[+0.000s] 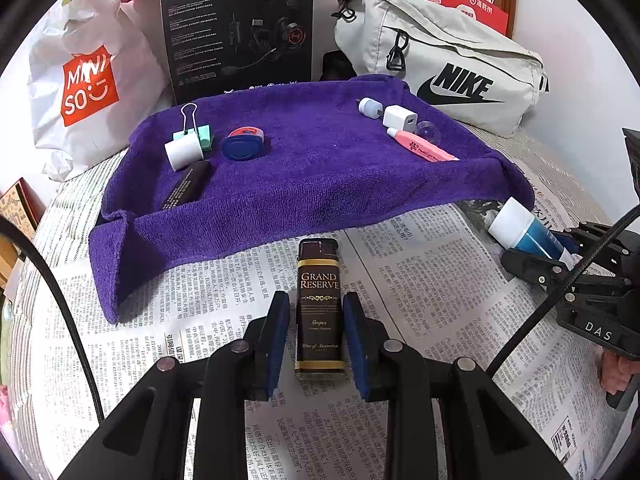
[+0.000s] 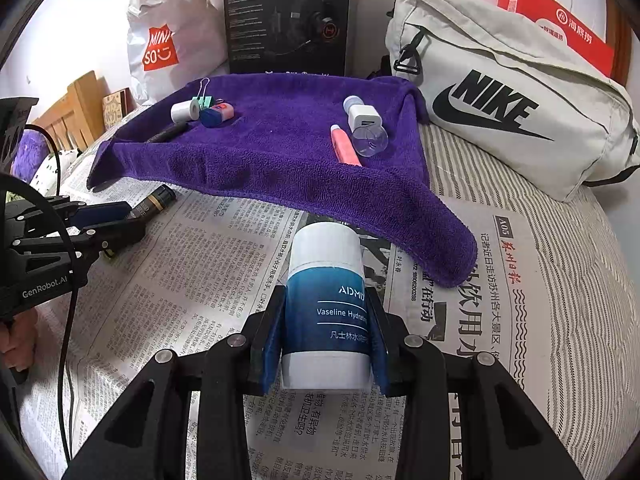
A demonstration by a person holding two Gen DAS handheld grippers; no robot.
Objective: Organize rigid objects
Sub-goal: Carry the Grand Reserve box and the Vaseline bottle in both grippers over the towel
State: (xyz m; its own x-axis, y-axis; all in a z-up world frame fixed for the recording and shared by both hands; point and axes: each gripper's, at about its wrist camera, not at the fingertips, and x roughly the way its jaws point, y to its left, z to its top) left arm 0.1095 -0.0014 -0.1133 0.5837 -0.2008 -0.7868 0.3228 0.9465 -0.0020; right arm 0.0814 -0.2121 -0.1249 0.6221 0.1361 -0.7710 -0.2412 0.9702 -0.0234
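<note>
My left gripper is shut on a dark brown lighter labelled Grand Reserve, just above the newspaper. My right gripper is shut on a white-capped blue lotion tube, seen at the right edge of the left wrist view as the tube. Just ahead lies a purple towel. On its left are a mint binder clip, a white cylinder, a blue and red case and a black pen. A white charger, a pink tube and a clear bottle lie on its right.
Behind the towel stand a white Miniso bag, a black headset box, a grey Nike bag and a red paper bag. Newspaper covers the striped bedding in front. A cable hangs at the left.
</note>
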